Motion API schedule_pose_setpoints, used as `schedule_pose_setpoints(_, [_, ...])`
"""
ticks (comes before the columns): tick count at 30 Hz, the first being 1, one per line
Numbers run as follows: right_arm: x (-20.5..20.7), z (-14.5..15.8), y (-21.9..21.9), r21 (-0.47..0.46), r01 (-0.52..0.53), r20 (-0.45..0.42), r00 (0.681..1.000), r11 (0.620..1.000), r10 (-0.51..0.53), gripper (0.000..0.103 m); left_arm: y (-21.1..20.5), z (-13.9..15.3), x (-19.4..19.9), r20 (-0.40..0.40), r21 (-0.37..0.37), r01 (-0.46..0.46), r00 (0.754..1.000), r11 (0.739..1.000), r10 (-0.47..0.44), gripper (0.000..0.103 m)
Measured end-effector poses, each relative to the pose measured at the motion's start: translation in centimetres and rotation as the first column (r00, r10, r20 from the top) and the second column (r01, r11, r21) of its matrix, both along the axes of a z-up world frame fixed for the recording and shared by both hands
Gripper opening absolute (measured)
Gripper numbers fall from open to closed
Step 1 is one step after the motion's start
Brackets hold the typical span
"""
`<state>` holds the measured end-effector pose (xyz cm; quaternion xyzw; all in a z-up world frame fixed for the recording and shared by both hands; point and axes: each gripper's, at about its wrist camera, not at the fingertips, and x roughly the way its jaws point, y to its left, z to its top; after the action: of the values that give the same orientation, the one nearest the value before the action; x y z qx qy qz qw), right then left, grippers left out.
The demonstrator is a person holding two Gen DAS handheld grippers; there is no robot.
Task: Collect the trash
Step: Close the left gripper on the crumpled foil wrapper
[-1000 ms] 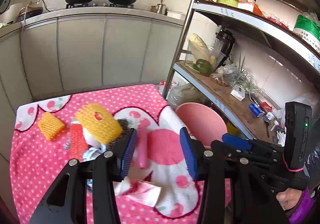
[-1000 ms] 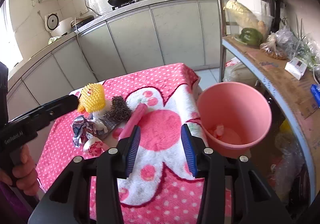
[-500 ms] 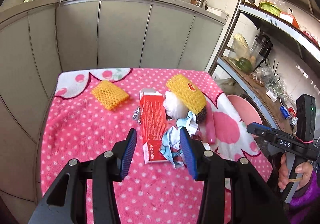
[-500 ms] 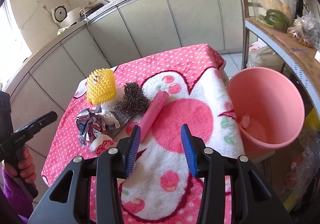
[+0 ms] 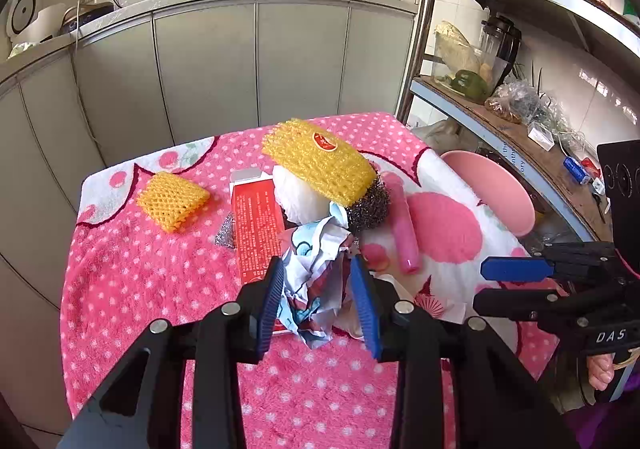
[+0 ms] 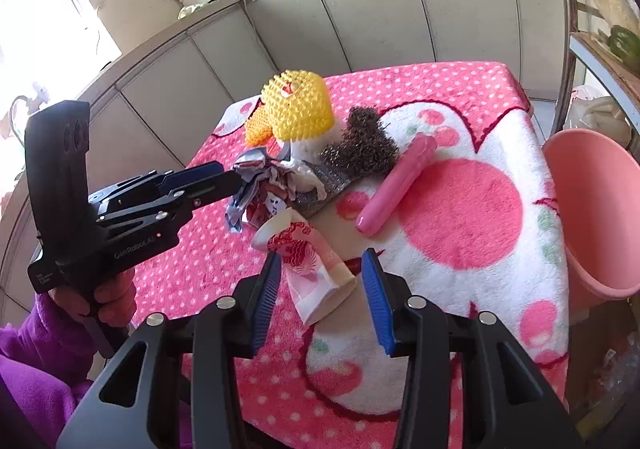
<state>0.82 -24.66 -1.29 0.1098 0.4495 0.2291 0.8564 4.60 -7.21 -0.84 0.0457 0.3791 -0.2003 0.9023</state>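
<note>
A crumpled printed wrapper [image 5: 314, 281] lies on the pink dotted cloth, between the fingers of my left gripper [image 5: 320, 301], which is open around it; the wrapper also shows in the right wrist view [image 6: 260, 185]. A crushed paper cup [image 6: 312, 269] lies between the fingers of my open right gripper [image 6: 322, 297]. Beside them lie a yellow foam net [image 5: 320, 161] over a white wad, a steel scourer [image 5: 368, 205], a pink tube [image 5: 404, 225], a red carton [image 5: 256, 225] and a small yellow net [image 5: 172, 201]. The pink bucket [image 6: 596, 217] stands off the table's right edge.
The table's edges drop off on all sides. A metal shelf rack [image 5: 500, 117] with clutter stands to the right behind the bucket. Grey cabinets [image 5: 208, 69] with woks on the counter run along the back.
My left gripper swung from the bucket side back over the table and came down around the crumpled wrapper. My right gripper moved left from the bucket and lowered around the paper cup.
</note>
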Motion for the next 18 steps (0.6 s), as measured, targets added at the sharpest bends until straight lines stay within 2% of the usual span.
schedule_pose_setpoints(2, [0.1,-0.5,0.5,-0.015,-0.011,-0.015,1.0,1.0,0.011,0.043,0.0,-0.4,0.1,-0.003,-0.001,0.002,1.0,1.0,-0.002,0.027])
schedule_pose_setpoints(7, [0.5,-1.6,1.6,-0.063,-0.034,-0.045,0.998,0.997,0.032,0.043,0.0,-1.2,0.6,-0.035,-0.013,0.0,0.999,1.0,0.0,0.027])
schedule_pose_setpoints(11, [0.8,-2.3,1.6,-0.061,-0.031,-0.066,0.997,0.998,0.027,0.043,0.3,-1.4,0.8,-0.032,-0.03,-0.016,0.999,0.999,0.015,0.026])
schedule_pose_setpoints(14, [1.2,-2.8,1.6,-0.063,-0.035,-0.08,0.996,0.997,0.03,0.043,0.5,-1.2,0.5,-0.016,-0.05,-0.002,1.0,0.999,0.001,0.009])
schedule_pose_setpoints(18, [1.3,-3.5,1.8,-0.058,-0.044,-0.1,0.994,0.997,0.038,0.043,0.9,-0.8,-0.2,0.0,-0.065,0.006,1.0,0.998,-0.006,0.007])
